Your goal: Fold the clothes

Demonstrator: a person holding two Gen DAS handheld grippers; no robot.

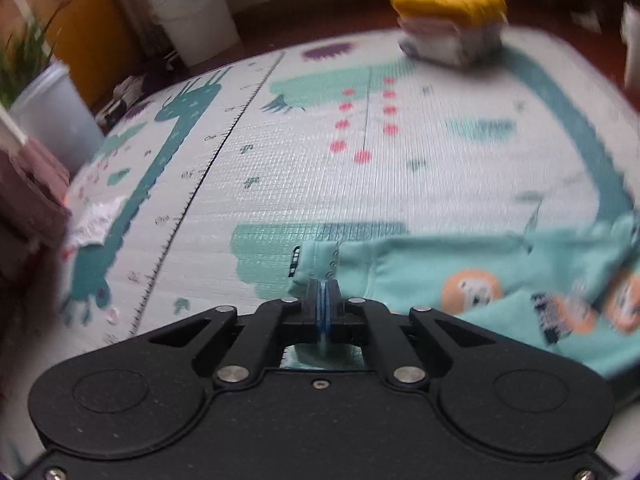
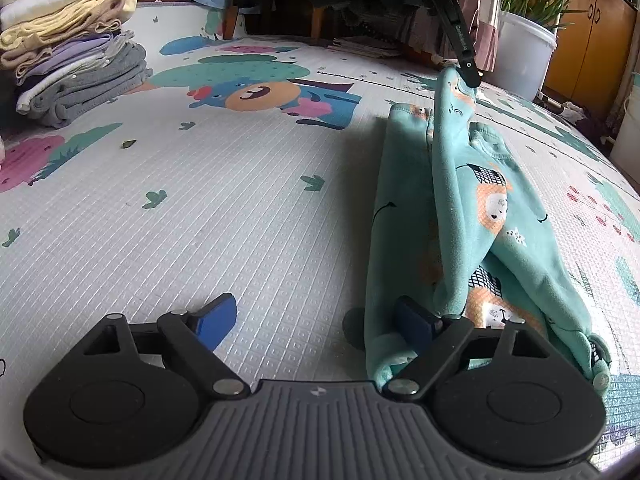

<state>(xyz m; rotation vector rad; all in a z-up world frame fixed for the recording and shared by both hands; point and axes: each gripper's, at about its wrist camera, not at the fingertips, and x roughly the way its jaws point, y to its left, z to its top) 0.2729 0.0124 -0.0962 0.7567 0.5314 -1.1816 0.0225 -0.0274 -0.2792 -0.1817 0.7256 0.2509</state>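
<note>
Teal garment (image 1: 472,276) pinched by left fingers (image 1: 325,294)

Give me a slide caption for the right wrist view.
Open right tongs beside a teal printed garment on the play mat, its far end lifted by the left tongs.

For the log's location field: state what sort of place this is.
Probably a room in a home. A children's play mat covers the floor, folded clothes are stacked at its edge, and a potted plant in a white bucket stands before wooden cabinets.
</note>
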